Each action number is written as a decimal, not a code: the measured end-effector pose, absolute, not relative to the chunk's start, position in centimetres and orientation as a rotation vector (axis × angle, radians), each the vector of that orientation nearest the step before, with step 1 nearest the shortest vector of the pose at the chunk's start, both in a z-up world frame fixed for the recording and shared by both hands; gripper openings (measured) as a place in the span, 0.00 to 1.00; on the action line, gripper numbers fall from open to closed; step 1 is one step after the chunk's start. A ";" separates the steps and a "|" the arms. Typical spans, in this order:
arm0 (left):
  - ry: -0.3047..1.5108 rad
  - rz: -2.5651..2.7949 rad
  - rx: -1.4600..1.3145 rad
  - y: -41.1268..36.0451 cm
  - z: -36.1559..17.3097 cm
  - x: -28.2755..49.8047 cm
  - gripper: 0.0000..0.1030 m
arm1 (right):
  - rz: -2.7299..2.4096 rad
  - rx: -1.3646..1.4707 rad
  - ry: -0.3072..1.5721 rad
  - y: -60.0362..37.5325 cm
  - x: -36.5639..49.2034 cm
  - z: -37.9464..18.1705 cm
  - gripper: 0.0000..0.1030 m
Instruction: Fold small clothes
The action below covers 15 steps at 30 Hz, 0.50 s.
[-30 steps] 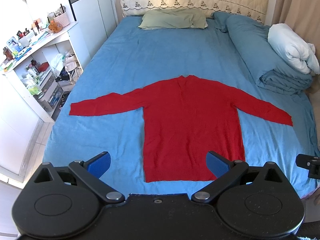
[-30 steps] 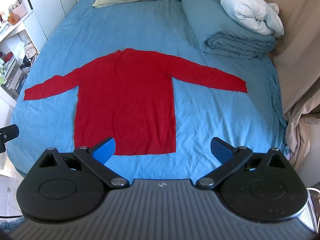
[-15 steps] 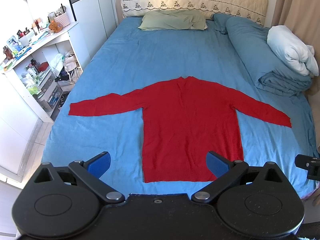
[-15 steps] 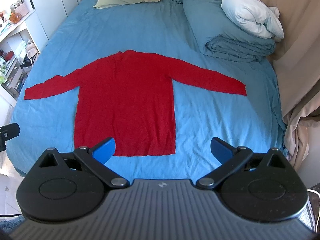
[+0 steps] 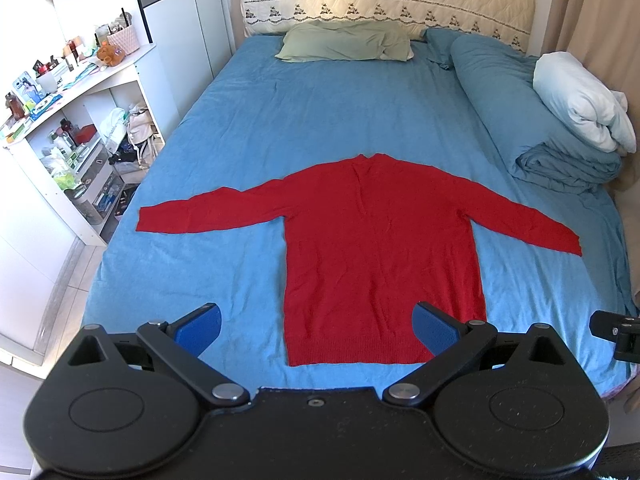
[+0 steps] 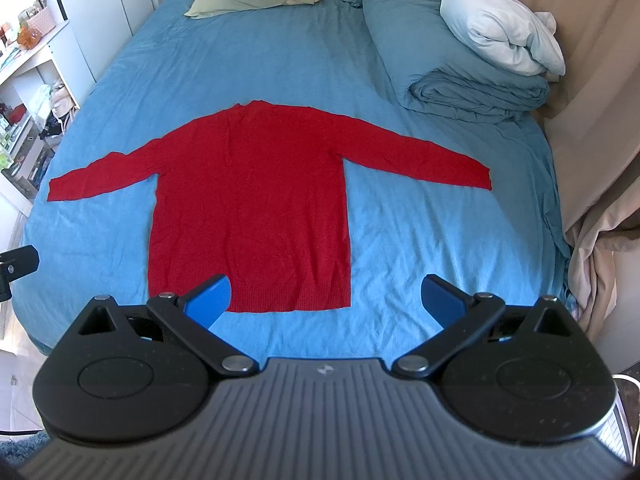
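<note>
A red long-sleeved sweater (image 5: 382, 256) lay flat on a blue bed sheet (image 5: 320, 128), near the foot of the bed, both sleeves stretched sideways and hem toward the cameras. The left gripper (image 5: 318, 330) and right gripper (image 6: 328, 300) were spread wide, holding nothing. A green pillow (image 5: 344, 42) lay by the headboard; a folded blue duvet (image 6: 460, 76) with a white pillow (image 6: 500, 40) sat along the right edge.

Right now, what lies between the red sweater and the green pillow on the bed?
Nothing: in both wrist views only bare blue sheet lies between the red sweater and the green pillow.
</note>
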State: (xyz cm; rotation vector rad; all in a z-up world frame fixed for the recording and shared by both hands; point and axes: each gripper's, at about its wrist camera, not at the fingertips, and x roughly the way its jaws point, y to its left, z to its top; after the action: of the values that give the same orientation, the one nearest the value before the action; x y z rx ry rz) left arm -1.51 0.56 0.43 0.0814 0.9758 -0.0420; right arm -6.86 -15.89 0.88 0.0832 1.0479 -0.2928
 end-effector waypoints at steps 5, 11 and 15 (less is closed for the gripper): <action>0.976 -0.043 0.081 0.6 0.4 -1.5 1.00 | -0.293 0.081 1.046 -15.9 -7.0 0.9 1.00; 0.975 -0.042 0.081 0.6 0.4 -1.5 1.00 | -0.293 0.082 1.046 -15.9 -7.0 0.9 1.00; 0.975 -0.042 0.083 0.5 0.3 -1.5 1.00 | -0.295 0.081 1.042 -15.8 -7.0 1.0 1.00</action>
State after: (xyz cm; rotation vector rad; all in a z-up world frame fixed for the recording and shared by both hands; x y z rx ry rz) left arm -1.50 0.54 0.33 0.0827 0.9748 -0.0422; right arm -7.01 -15.84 0.98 0.0815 1.0423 -0.2955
